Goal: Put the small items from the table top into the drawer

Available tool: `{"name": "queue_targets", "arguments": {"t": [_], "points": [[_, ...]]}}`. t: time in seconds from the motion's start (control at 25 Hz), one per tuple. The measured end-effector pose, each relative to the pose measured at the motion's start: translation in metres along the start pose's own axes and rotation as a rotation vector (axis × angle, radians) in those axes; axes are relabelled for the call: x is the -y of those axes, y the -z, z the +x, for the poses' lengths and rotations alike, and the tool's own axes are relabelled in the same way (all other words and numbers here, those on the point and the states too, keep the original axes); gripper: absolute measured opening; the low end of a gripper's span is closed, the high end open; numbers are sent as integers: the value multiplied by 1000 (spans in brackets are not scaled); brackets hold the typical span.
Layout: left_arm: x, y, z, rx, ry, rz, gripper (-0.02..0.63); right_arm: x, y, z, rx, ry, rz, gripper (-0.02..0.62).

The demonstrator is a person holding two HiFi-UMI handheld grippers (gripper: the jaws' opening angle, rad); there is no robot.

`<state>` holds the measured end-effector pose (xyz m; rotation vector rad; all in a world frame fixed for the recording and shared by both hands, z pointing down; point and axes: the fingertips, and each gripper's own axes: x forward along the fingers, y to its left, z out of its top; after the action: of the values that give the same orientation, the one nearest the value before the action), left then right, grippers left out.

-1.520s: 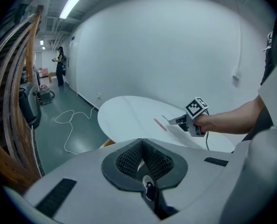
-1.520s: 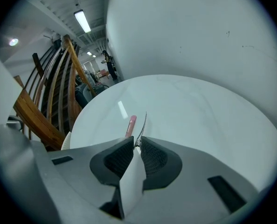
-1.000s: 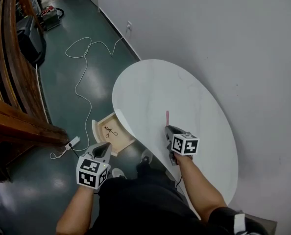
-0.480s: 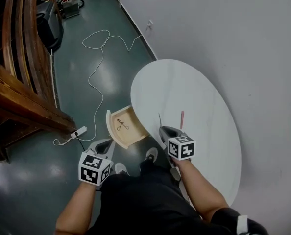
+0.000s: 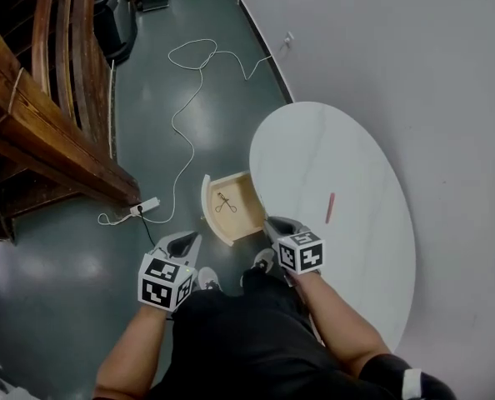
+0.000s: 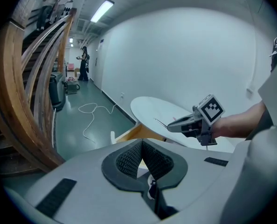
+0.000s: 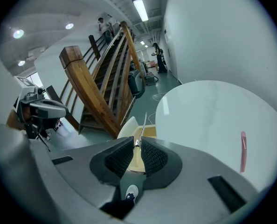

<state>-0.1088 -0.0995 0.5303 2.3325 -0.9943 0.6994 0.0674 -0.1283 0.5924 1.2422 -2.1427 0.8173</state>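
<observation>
While the right gripper (image 7: pixel 138 141) sits low in the middle of the head view, at the left edge of the white oval desk (image 5: pixel 339 157), its 2 jaws are nearly closed, with only a sliver of gap. They pinch a thin silvery metal pin (image 7: pixel 142 127). The pin sticks out past the jaw tips and points toward the open light wooden drawer (image 5: pixel 246 215). The drawer juts out from under the desk's left edge, just above and left of this gripper in the head view. Inside the drawer lies 1 small black wire-like item (image 5: pixel 225 202), too small to identify.

Right of centre in the head view, a slim pink stick (image 5: pixel 330 207) lies flat on the desk. It is right of the right gripper and apart from it, and nothing touches it.

Lower left of centre in the head view, the left gripper (image 6: pixel 141 143) is held over the dark green floor (image 5: pixel 147 140), left of the drawer and clear of it. Its 2 jaws meet at the tips, with nothing between the ribbed black pads (image 6: pixel 127 160).
</observation>
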Motion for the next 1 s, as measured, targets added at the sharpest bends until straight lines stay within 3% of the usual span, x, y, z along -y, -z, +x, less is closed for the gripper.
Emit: {"name": "queue_targets", "arguments": {"t": [0.48, 0.76, 1.0], "points": [[-20, 26, -4, -17, -77, -74, 14, -31, 27, 75, -177, -115, -122, 47], [-32, 48, -12, -33, -134, -174, 14, -32, 60, 131, -329, -150, -210, 48], [-41, 54, -22, -30, -180, -213, 14, -32, 87, 163, -459, -167, -309, 47]]}}
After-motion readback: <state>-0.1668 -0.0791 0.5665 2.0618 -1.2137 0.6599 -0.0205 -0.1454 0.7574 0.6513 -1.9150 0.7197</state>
